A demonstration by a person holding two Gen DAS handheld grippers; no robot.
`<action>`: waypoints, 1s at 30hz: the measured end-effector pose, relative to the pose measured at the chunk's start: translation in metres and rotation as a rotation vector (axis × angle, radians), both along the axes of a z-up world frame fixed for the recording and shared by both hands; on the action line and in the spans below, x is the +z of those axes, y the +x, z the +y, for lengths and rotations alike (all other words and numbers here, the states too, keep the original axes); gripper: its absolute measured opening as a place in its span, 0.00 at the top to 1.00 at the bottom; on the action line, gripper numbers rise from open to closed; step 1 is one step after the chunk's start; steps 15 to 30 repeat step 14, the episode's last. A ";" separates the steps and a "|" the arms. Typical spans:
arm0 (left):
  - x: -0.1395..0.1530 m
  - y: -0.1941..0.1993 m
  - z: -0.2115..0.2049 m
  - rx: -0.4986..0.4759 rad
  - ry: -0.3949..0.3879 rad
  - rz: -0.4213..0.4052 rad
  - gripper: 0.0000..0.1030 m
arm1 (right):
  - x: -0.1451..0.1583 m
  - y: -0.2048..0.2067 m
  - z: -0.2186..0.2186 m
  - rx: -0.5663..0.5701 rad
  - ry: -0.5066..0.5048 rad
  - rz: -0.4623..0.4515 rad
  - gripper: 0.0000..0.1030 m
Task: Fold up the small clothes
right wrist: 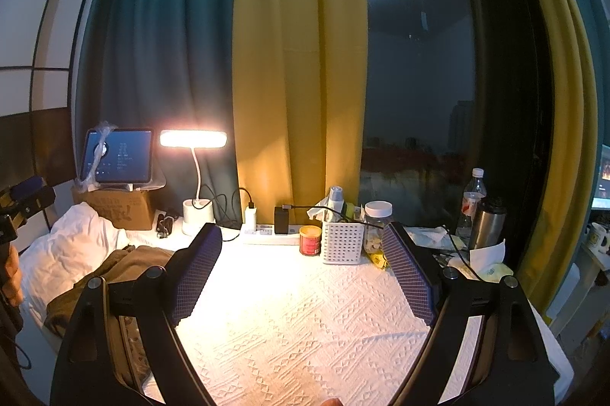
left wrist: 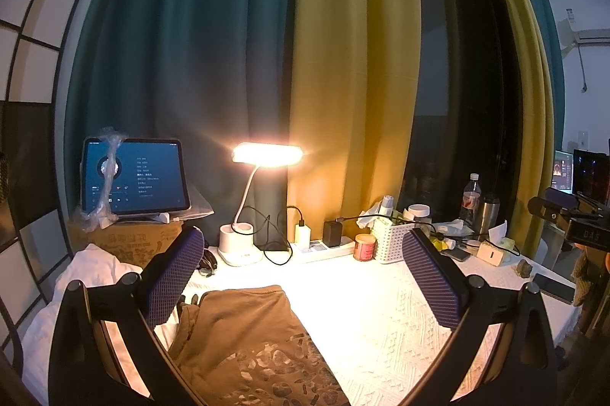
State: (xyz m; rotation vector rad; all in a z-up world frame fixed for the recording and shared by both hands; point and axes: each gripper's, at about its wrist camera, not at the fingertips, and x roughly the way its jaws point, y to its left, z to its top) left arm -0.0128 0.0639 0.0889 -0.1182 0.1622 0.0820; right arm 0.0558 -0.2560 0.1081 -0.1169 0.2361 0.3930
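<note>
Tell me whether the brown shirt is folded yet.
Cannot tell: the shirt lies flat on the table, cut off by the frame. Both grippers, left and right, are open.

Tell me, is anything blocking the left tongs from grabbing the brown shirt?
No, nothing visible is. The left tongs are open right over the brown shirt, with only bare white tablecloth beside it. The lamp stands farther back.

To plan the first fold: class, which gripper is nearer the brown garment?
Left. The left gripper hangs open right over the brown garment; the right gripper, also open, is over bare white cloth, the garment off to its left.
</note>
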 end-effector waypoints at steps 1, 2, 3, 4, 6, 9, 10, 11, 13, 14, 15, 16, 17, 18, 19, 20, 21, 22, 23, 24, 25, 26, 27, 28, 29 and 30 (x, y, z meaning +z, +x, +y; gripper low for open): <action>0.000 0.000 0.001 0.000 0.000 0.001 0.00 | 0.000 0.001 0.000 -0.001 0.000 0.000 0.14; 0.000 0.001 0.001 -0.001 -0.001 0.001 0.00 | 0.000 0.001 0.000 0.000 0.000 0.001 0.14; 0.000 0.001 0.000 -0.002 0.000 0.001 0.00 | -0.001 0.000 0.000 -0.001 0.000 0.001 0.14; 0.000 0.001 0.000 -0.004 0.000 0.001 0.00 | 0.000 0.001 0.000 -0.001 0.000 0.001 0.14; -0.001 0.001 0.000 -0.009 0.004 0.002 0.00 | -0.001 0.002 0.000 -0.001 -0.001 0.003 0.14; -0.003 0.003 -0.001 -0.015 0.012 0.007 0.00 | -0.003 0.002 -0.001 -0.005 -0.001 0.010 0.14; -0.003 0.003 -0.001 -0.019 0.013 0.009 0.00 | -0.003 0.002 -0.001 -0.005 -0.002 0.010 0.14; -0.003 0.003 -0.001 -0.023 0.012 0.011 0.00 | -0.004 0.001 -0.001 -0.005 -0.003 0.011 0.14; -0.004 0.004 0.000 -0.025 0.012 0.015 0.00 | -0.004 0.002 -0.001 -0.006 -0.004 0.012 0.14; -0.004 0.004 0.000 -0.026 0.012 0.016 0.00 | -0.004 0.003 0.000 -0.006 -0.005 0.013 0.14; -0.004 0.004 0.000 -0.026 0.012 0.016 0.00 | -0.004 0.003 0.000 -0.006 -0.005 0.013 0.14; -0.004 0.004 0.000 -0.026 0.012 0.016 0.00 | -0.004 0.003 0.000 -0.006 -0.005 0.013 0.14; -0.004 0.004 0.000 -0.026 0.012 0.016 0.00 | -0.004 0.003 0.000 -0.006 -0.005 0.013 0.14; -0.004 0.004 0.000 -0.026 0.012 0.016 0.00 | -0.004 0.003 0.000 -0.006 -0.005 0.013 0.14; -0.004 0.004 0.000 -0.026 0.012 0.016 0.00 | -0.004 0.003 0.000 -0.006 -0.005 0.013 0.14; -0.004 0.004 0.000 -0.026 0.012 0.016 0.00 | -0.004 0.003 0.000 -0.006 -0.005 0.013 0.14; -0.004 0.004 0.000 -0.026 0.012 0.016 0.00 | -0.004 0.003 0.000 -0.006 -0.005 0.013 0.14; -0.004 0.004 0.000 -0.026 0.012 0.016 0.00 | -0.004 0.003 0.000 -0.006 -0.005 0.013 0.14; -0.004 0.004 0.000 -0.026 0.012 0.016 0.00 | -0.004 0.003 0.000 -0.006 -0.005 0.013 0.14; -0.004 0.004 0.000 -0.026 0.012 0.016 0.00 | -0.004 0.003 0.000 -0.006 -0.005 0.013 0.14; -0.004 0.004 0.000 -0.026 0.012 0.016 0.00 | -0.004 0.003 0.000 -0.006 -0.005 0.013 0.14; -0.004 0.004 0.000 -0.026 0.012 0.016 0.00 | -0.004 0.003 0.000 -0.006 -0.005 0.013 0.14; -0.004 0.004 0.000 -0.026 0.012 0.016 0.00 | -0.004 0.003 0.000 -0.006 -0.005 0.013 0.14; -0.004 0.004 0.000 -0.026 0.012 0.016 0.00 | -0.004 0.003 0.000 -0.006 -0.005 0.013 0.14; -0.004 0.004 0.000 -0.026 0.012 0.016 0.00 | -0.004 0.003 0.000 -0.006 -0.005 0.013 0.14; -0.004 0.004 0.000 -0.026 0.012 0.016 0.00 | -0.004 0.003 0.000 -0.006 -0.005 0.013 0.14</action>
